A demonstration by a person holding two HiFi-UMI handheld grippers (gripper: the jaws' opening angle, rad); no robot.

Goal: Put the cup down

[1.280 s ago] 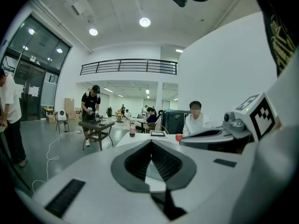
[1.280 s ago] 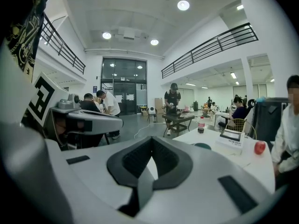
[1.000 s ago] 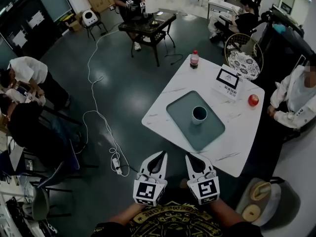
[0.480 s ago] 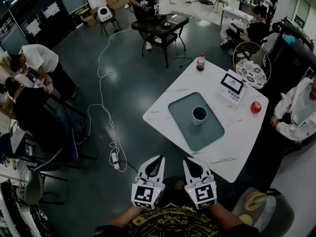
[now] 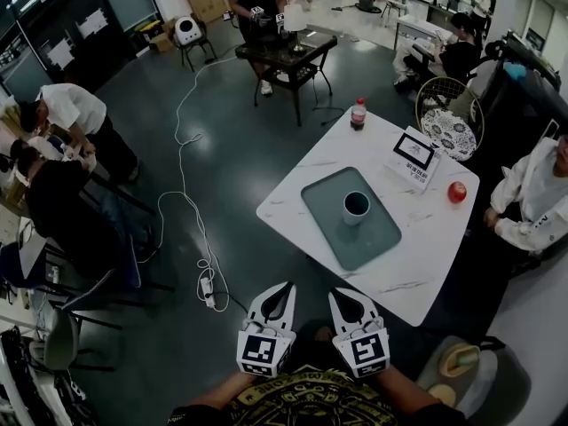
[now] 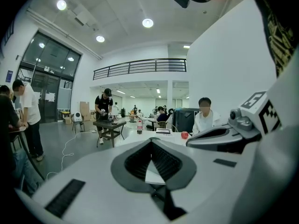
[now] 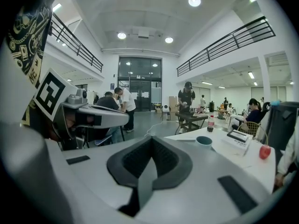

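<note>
A white cup (image 5: 356, 207) stands upright on a teal tray (image 5: 382, 238) on the white marble table (image 5: 302, 185). No gripper touches it. My left gripper (image 5: 284, 287) and right gripper (image 5: 342, 294) hang side by side near my body, short of the table's near corner. Both are shut with nothing between the jaws. In the right gripper view the cup (image 7: 203, 141) shows beyond the closed tips of the right gripper (image 7: 152, 138). In the left gripper view the jaws of the left gripper (image 6: 151, 139) meet, and the cup is hidden.
On the table stand a cola bottle (image 5: 358, 114), a small sign stand (image 5: 413, 159) and a red apple (image 5: 456, 192). A person (image 5: 532, 193) sits at its right side. A white cable with a power strip (image 5: 209, 295) lies on the floor to the left. A stool (image 5: 461, 371) stands at lower right.
Both grippers have drifted slightly lower in the head view, still side by side and shut. The cup has stayed on the tray.
</note>
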